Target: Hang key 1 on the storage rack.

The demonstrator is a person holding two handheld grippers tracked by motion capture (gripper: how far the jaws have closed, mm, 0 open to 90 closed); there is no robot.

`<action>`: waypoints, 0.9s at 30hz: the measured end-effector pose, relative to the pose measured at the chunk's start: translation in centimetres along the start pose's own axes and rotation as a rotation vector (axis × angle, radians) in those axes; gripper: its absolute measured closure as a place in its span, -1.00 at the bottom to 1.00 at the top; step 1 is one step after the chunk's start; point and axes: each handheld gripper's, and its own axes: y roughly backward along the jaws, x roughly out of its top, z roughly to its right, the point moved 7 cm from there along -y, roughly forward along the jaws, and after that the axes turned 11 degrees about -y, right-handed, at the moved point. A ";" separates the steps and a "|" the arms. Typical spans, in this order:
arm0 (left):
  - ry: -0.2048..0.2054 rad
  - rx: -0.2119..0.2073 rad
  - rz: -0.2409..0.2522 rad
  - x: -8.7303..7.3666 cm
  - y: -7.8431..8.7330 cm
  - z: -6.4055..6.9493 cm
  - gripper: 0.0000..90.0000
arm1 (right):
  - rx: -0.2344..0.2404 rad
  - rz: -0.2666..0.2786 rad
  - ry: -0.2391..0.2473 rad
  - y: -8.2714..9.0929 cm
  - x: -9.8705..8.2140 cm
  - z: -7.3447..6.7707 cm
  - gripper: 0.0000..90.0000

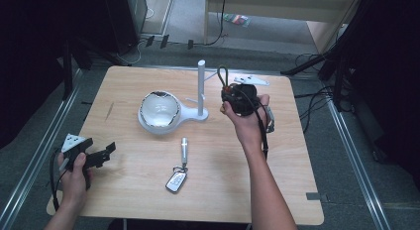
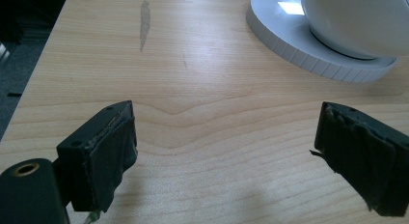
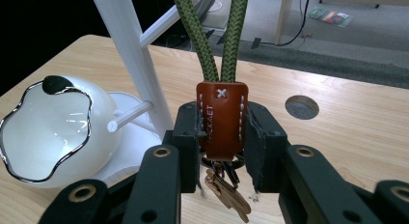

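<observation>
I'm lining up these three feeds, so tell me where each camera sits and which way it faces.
High view: above the person's side, looking forward and down on the light wooden table; both forearms enter from the bottom.
Left gripper view: rides the left gripper, low over the wood; its black jaws stand wide apart.
Right gripper view: rides the right gripper, jaws clamped on the brown leather tab with green cord loop.
Shared: the white bowl with wavy dark rim on the white peg stand.

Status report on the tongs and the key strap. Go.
Right tongs shut on brown leather key strap, green loop up, beside white peg stand. Left tongs open, idle over table. Nothing blocking.
</observation>
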 end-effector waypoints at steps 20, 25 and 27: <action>0.001 -0.001 0.001 0.0 0.0 0.0 -0.82 | 0.041 -0.040 -0.024 -1.6 0.1 -0.6 0.56; -0.005 0.000 0.000 0.0 0.0 0.0 -0.82 | 0.048 -0.056 -0.025 -2.0 -0.1 -0.6 0.56; -0.003 -0.001 0.000 0.0 0.0 0.0 -0.82 | 0.054 -0.058 -0.025 -2.2 -0.2 -0.7 0.56</action>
